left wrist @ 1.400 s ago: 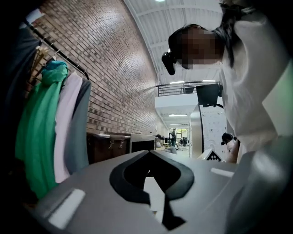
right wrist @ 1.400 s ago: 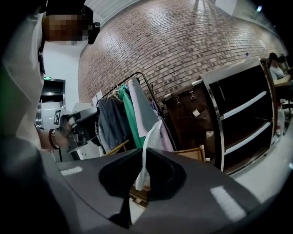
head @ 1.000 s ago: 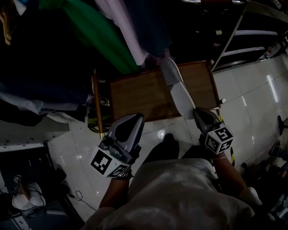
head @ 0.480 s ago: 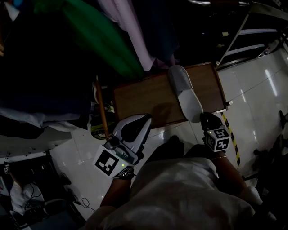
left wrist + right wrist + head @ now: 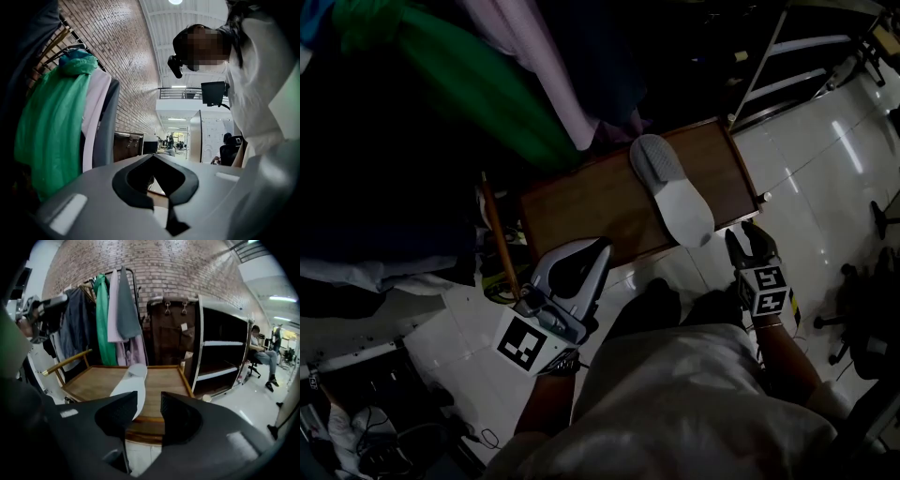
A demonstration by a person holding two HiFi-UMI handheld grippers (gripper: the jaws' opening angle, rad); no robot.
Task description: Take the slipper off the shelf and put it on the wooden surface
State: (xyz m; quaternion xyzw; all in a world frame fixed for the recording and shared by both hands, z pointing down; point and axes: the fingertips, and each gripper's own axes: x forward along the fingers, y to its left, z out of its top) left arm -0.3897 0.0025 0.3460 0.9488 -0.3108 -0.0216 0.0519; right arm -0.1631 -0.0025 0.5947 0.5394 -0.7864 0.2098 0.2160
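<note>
- The left gripper [image 5: 596, 251] hangs over the pale floor [image 5: 825, 187] just before the tabletop [image 5: 581, 202], much where it was a second ago; its jaws are together with nothing between them
- The slipper [image 5: 673, 192] lies flat on the right half of the wooden tabletop, its far end by the hanging clothes [image 5: 487, 103], its near end at the front edge; a second ago that near end sat in the right gripper's jaws
- The right gripper [image 5: 748, 240] has let go and drawn back past the front edge; its jaws are opening, wide apart and empty, the slipper just ahead and apart from them
</note>
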